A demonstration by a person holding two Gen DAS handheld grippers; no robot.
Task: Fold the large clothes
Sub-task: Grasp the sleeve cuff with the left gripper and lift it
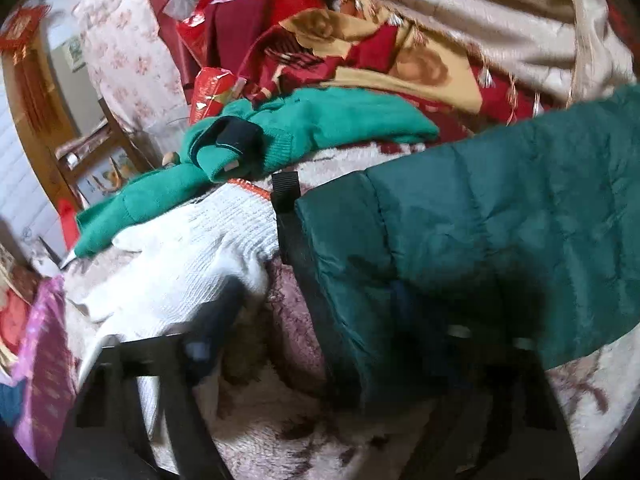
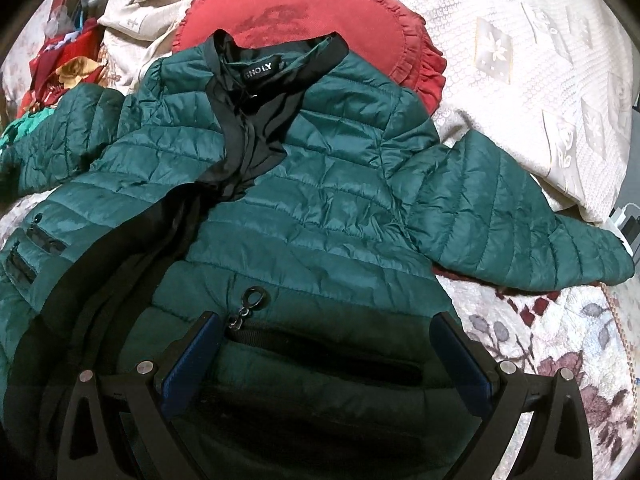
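Note:
A dark green quilted jacket (image 2: 320, 208) lies front-up on the bed, collar away from me, black lining showing at the open zip. Its right sleeve (image 2: 500, 216) spreads to the right. My right gripper (image 2: 324, 340) is open, fingers wide apart over the lower front by a zipped pocket and a zip pull (image 2: 252, 300), holding nothing. In the left wrist view the jacket's other sleeve (image 1: 460, 240) hangs across the frame, its cuff toward the left. My left gripper (image 1: 336, 332) sits under it; the right finger is hidden by the sleeve, so its grip is unclear.
A bright green sweater (image 1: 280, 136) and a white knit garment (image 1: 192, 256) lie on the floral blanket (image 1: 280, 420). Red and gold bedding (image 1: 380, 52) is piled behind. A red ruffled cushion (image 2: 312, 16) and a cream quilt (image 2: 540, 60) lie beyond the collar.

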